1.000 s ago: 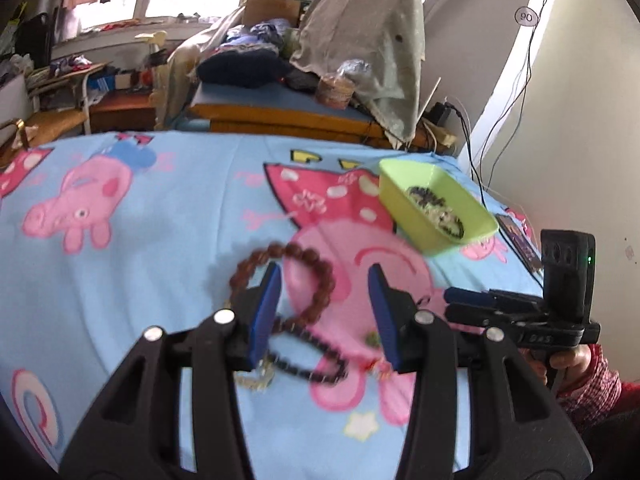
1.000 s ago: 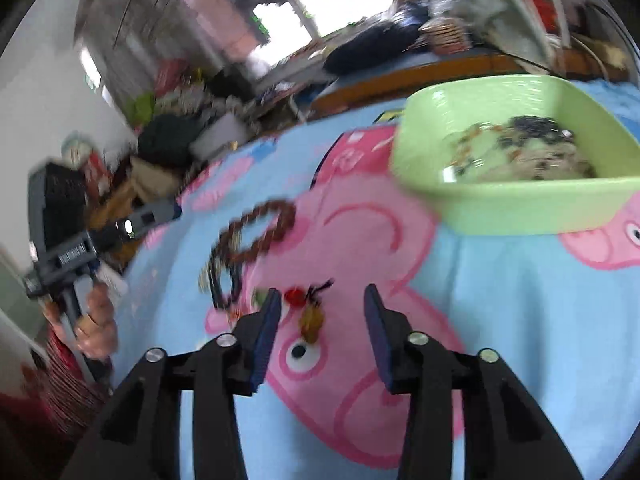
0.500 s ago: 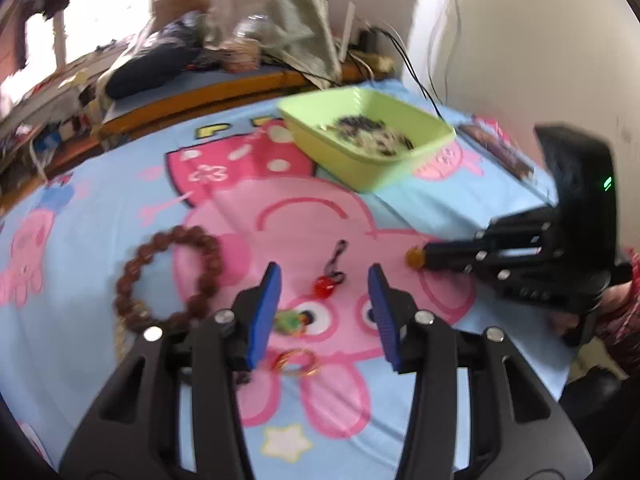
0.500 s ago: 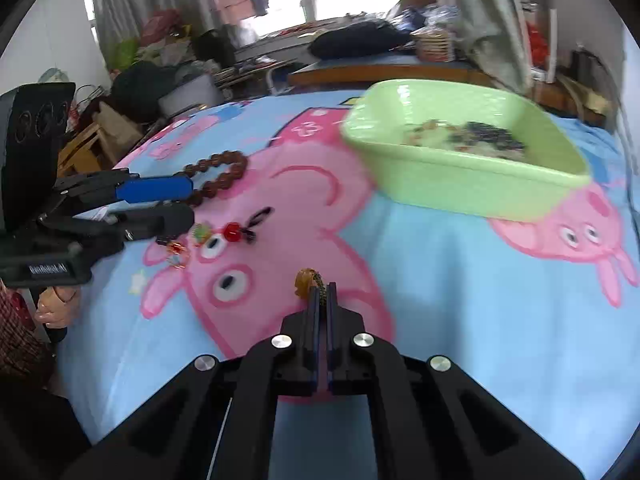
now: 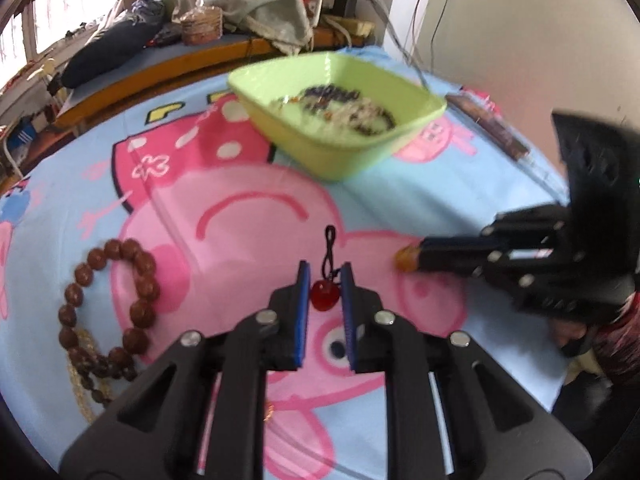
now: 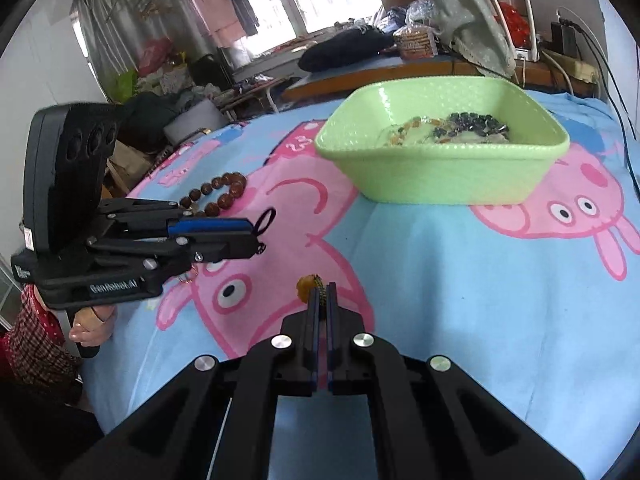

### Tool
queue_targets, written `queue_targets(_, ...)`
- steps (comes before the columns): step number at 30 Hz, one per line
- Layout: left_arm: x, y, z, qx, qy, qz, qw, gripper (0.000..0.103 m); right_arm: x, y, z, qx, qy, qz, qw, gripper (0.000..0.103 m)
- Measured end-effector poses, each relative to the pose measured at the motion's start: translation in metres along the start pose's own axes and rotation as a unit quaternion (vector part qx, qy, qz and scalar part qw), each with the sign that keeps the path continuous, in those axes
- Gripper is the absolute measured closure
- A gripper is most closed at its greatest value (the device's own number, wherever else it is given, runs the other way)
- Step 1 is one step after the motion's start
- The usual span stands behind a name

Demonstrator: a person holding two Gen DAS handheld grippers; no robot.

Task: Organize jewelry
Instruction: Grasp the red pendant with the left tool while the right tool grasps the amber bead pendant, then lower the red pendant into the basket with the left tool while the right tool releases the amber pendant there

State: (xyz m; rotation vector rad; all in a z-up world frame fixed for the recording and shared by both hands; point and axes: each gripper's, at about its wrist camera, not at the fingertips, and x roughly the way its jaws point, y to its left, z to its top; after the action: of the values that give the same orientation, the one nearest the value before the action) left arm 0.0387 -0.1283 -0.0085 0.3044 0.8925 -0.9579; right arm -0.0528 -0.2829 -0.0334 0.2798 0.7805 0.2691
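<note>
The green basin [image 6: 442, 160] sits on the cartoon-pig bedsheet [image 6: 460, 280] and already holds a heap of dark and pale bead jewelry [image 6: 452, 130]. Nearer the cameras than the basin, the left gripper [image 5: 325, 274] has its blue pads [image 5: 305, 308] brought close on either side of a red bead charm [image 5: 325, 300], whose black cord [image 5: 330, 248] trails away toward the basin; the pads look just short of touching the bead, though motion blur makes actual contact hard to judge, so the claw reads as narrowly parted around the charm, not clamped. To the basin's near right side, the right gripper [image 6: 320, 294] is pinched fully together on an amber bead pendant [image 6: 306, 286], with the amber bead poking out at the left of its tips and a bit of dark cord between the pads. A brown wooden bead bracelet [image 5: 112, 304] lies on the sheet well to the left of the basin, with a darker small-bead strand [image 5: 94, 380] and a pale chain [image 5: 80, 372] lying against its near end.
</note>
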Motion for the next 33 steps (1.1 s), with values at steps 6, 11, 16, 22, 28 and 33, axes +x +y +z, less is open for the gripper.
queue_targets(6,-0.019,-0.009,0.032,-0.007,-0.033,-0.053,0.9980,0.089,-0.024,-0.008,0.016,0.035,-0.039,0.040,0.998,0.103)
queue_targets(11,-0.023,-0.009,0.067,-0.014,-0.057,-0.074,0.9955,0.089,-0.054,-0.018,0.047,0.043,-0.099,0.038,0.993,0.103)
queue_targets(16,-0.008,-0.001,0.100,-0.032,-0.058,-0.086,0.9941,0.089,-0.058,-0.033,0.072,0.052,-0.125,0.019,0.991,0.103)
queue_targets(22,0.034,0.013,0.114,-0.060,-0.021,-0.075,0.9952,0.088,-0.023,-0.054,0.082,0.077,-0.106,-0.006,0.991,0.103)
queue_targets(28,0.043,0.018,0.103,-0.077,-0.010,-0.057,0.9953,0.060,-0.014,-0.050,0.072,0.067,-0.112,-0.032,0.991,0.103)
queue_targets(33,-0.004,0.028,0.093,-0.099,-0.079,-0.057,0.9903,0.060,-0.033,-0.033,0.061,0.066,-0.141,-0.020,0.988,0.098)
